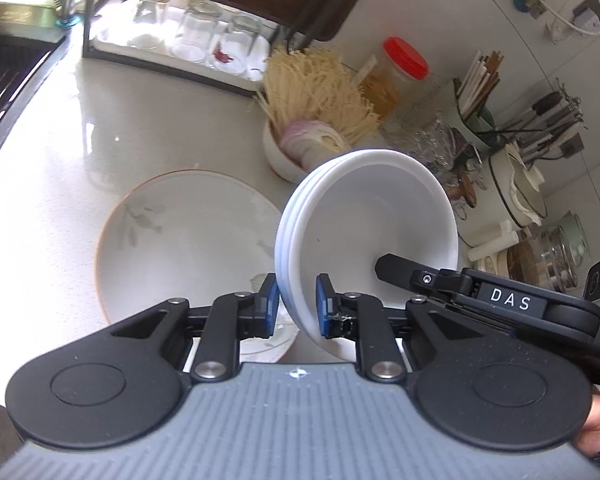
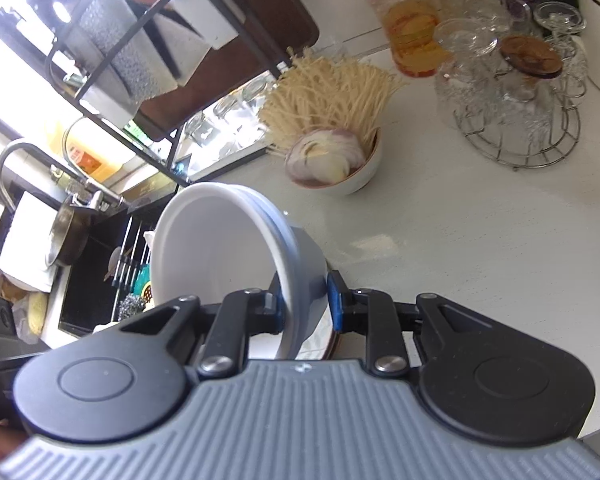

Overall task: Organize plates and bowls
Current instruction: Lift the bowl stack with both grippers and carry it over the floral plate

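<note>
Left tool point(image 1: 297, 306) and right tool point(image 2: 305, 303) both angled downward, jaws narrowly apart, each clamped.

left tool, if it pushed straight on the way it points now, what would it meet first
Probably the large plate on the counter, just beyond the left tool, which grips the stacked white bowls. Depth is hard to judge.

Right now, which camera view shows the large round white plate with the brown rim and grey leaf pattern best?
The left wrist view. There the large white plate lies on the pale countertop with most of its face and rim visible, behind the left gripper. The right wrist view shows only a sliver of a plate rim under the stack of white bowls.
</note>
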Demonstrator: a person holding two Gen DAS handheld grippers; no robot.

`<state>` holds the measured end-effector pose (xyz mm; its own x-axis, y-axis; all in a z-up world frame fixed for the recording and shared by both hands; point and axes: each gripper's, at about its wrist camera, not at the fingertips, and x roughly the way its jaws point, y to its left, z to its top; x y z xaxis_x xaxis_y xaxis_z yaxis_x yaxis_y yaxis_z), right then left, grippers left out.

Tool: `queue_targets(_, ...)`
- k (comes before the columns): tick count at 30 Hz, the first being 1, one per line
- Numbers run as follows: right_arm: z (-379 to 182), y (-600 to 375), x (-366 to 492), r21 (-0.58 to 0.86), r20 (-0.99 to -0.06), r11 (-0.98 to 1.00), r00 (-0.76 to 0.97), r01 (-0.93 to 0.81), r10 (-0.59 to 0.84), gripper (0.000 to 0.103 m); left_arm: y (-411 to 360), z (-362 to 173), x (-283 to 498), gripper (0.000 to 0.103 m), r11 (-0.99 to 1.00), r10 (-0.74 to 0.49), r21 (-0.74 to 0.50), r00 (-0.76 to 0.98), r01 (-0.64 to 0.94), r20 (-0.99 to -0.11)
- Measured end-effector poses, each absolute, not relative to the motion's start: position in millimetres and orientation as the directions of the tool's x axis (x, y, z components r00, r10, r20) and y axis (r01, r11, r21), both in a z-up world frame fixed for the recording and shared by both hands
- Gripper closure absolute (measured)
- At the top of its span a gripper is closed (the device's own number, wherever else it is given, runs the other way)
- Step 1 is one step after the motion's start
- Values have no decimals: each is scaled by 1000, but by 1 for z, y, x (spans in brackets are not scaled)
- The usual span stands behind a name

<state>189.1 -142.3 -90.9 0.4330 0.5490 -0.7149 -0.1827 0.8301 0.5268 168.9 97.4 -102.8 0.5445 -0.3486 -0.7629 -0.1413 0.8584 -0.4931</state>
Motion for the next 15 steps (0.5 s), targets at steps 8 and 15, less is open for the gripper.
queue_targets(8,-113,-111,191,512,-762,840,357,-180,541,79,121,-125,157,82,857,-323,-476,515,-195,-794)
queue_targets(15,-130,-90,192,489,-799,856,309,-167,516,79,139,-144,158,82,849,-329,-481,494,-218,-805)
